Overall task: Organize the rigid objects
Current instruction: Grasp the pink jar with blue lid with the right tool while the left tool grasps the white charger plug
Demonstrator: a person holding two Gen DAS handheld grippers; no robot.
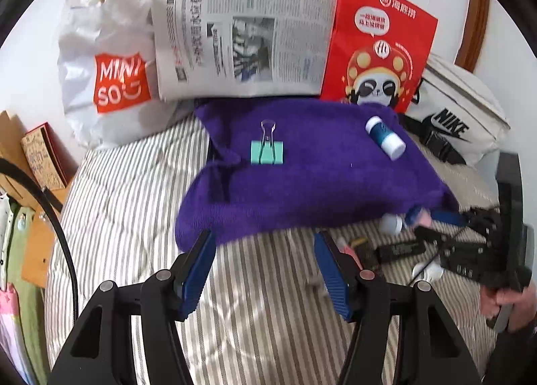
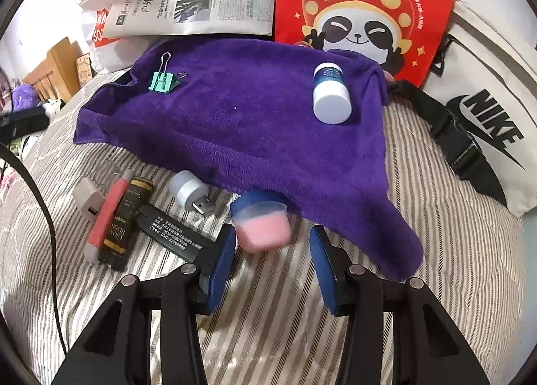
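Observation:
A purple towel (image 1: 302, 177) (image 2: 241, 123) lies on the striped bed. On it rest a green binder clip (image 1: 267, 150) (image 2: 163, 80) and a blue-and-white bottle (image 1: 384, 137) (image 2: 330, 96). A pink jar with a blue lid (image 2: 263, 222) lies at the towel's near edge, just ahead of my open right gripper (image 2: 272, 244) and close to its left finger. My left gripper (image 1: 263, 251) is open and empty before the towel's front edge. The right gripper also shows in the left wrist view (image 1: 446, 220), at the right.
Loose items lie left of the jar: a white USB light (image 2: 191, 188), a black tag (image 2: 171, 229), a dark box (image 2: 126, 217), a pink stick (image 2: 107, 210), a white charger (image 2: 89, 200). A Miniso bag (image 1: 107, 59), newspaper (image 1: 245, 36), red paper bag (image 1: 379, 46) and Nike bag (image 1: 459, 116) line the back.

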